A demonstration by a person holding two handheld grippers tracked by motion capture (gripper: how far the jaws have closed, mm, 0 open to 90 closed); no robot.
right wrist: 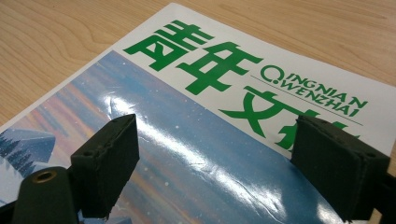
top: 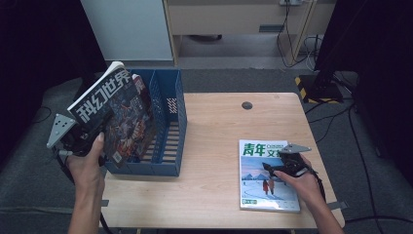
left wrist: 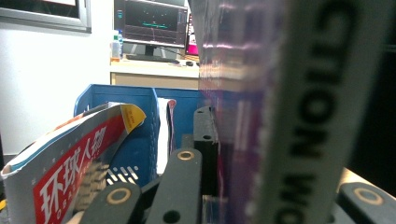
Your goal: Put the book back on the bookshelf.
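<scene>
Step in hand: filing a magazine into the blue file rack (top: pixel 168 122). My left gripper (top: pixel 92 139) has its jaws clenched on the lower edge of the science-fiction magazine (top: pixel 114 114), which I hold tilted at the rack's left end, its top corner above the rack's rim and its lower part at the leftmost compartment. From the high view I cannot tell whether its bottom edge is already inside that slot. In the left gripper view the magazine's spine (left wrist: pixel 308 121) stands upright between my jaws, with a red-covered magazine (left wrist: pixel 74 168) leaning just beside it and the rack's blue divider (left wrist: pixel 140 135) behind.

My right gripper (top: pixel 282 163) rests over the green-titled magazine (top: pixel 265 175), which lies flat on the bench (top: pixel 209 146) near its right front corner. In the right gripper view those jaws stand released, wide apart just above the cover (right wrist: pixel 196 140), grasping nothing.

Next move, as I judge it: straighten the held magazine, align its bottom edge with a free slot, lower it, then release.

Edges and room: the dividers are close together and the leftmost slot already holds paper, so I expect snagging there. The middle of the bench is bare and gives room to swing. The flat magazine lies close to the bench's front and right edges, which should allow a grasp from the edge.
</scene>
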